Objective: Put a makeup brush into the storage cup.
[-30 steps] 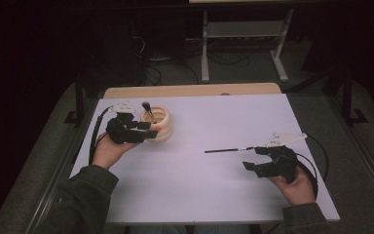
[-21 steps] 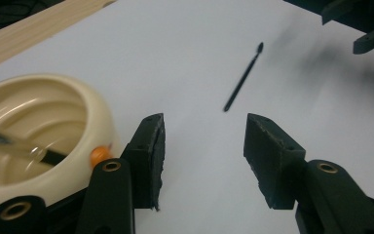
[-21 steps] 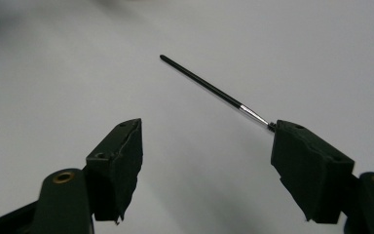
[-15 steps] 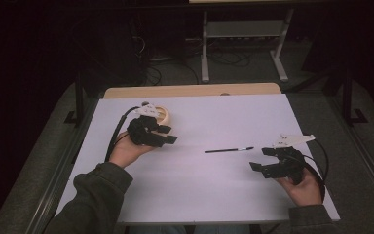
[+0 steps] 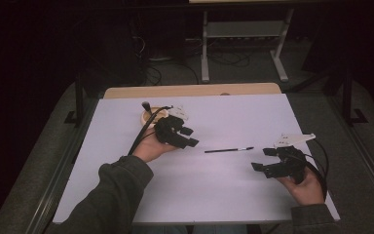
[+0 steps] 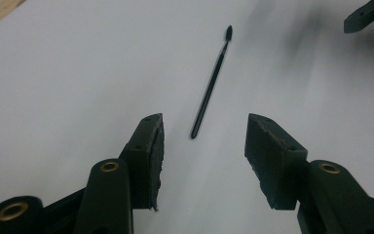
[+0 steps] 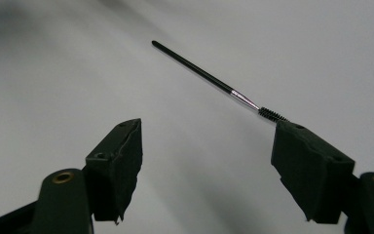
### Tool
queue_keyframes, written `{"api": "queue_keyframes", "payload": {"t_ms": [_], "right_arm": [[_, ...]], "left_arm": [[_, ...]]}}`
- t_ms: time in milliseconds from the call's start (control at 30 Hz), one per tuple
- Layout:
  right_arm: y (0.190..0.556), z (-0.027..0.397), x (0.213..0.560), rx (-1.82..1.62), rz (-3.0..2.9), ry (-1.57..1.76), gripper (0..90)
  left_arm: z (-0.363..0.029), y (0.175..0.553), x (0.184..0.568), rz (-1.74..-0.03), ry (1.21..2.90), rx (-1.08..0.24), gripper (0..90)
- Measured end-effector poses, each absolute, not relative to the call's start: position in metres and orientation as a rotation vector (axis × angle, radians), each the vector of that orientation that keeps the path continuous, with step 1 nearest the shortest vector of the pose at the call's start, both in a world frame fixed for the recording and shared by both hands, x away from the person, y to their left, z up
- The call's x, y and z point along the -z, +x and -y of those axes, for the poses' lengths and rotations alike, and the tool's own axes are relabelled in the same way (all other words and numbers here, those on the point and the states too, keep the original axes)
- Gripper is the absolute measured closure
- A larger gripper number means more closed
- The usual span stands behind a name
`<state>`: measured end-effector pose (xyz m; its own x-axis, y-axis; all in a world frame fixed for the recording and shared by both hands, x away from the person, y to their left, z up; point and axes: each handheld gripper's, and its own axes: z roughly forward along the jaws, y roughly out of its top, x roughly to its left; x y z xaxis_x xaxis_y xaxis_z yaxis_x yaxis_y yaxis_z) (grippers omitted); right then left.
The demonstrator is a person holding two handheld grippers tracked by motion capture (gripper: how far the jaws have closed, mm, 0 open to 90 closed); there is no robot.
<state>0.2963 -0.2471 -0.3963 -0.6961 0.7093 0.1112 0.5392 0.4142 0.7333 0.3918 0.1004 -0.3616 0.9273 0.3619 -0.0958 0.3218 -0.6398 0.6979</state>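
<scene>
A thin black brush with a small bristled tip lies flat on the white table, between my two hands. My left gripper is open and empty, its jaws pointing right toward the brush's plain end, a short way off. My right gripper is open too, with nothing between its jaws. It hovers just right of the bristled tip, which sits beside one jaw without touching it.
A small round tan holder with a dark stick standing in it sits behind my left hand near the table's far left. A wooden strip borders the far edge. A metal stand is on the dark floor beyond.
My left hand has left the tan holder and travelled right across the table toward the brush. My right hand has barely shifted. The brush has not moved.
</scene>
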Motion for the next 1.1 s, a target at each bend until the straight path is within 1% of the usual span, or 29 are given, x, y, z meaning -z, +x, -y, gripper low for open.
{"api": "queue_keyframes", "payload": {"t_ms": [167,367,467,633,800,833,933,1100], "right_arm": [[0.3,0.246,0.398,-1.156,-2.458,1.092,26.0],[0.301,0.247,0.398,-1.162,-2.46,1.098,25.9],[0.301,0.246,0.397,-1.163,-2.46,1.102,25.9],[0.301,0.246,0.397,-1.168,-2.462,1.101,25.9],[0.302,0.246,0.399,-1.167,-2.47,1.1,26.0],[0.302,0.245,0.399,-1.169,-2.474,1.105,25.9],[0.303,0.245,0.399,-1.174,-2.473,1.105,25.9],[0.304,0.245,0.4,-1.174,-2.477,1.12,25.9]], "left_arm": [[-0.086,0.398,0.37,-0.453,2.332,-0.047,50.1],[-0.064,0.408,0.381,-0.367,2.43,-0.082,51.0],[-0.055,0.414,0.386,-0.354,2.445,-0.065,51.8],[-0.046,0.422,0.395,-0.36,2.462,-0.021,54.8],[-0.038,0.427,0.408,-0.351,2.502,-0.002,59.1],[-0.037,0.429,0.411,-0.361,2.504,0.011,61.1],[-0.032,0.431,0.42,-0.357,2.535,0.032,61.7],[-0.023,0.429,0.425,-0.338,2.568,0.024,64.3]]}}
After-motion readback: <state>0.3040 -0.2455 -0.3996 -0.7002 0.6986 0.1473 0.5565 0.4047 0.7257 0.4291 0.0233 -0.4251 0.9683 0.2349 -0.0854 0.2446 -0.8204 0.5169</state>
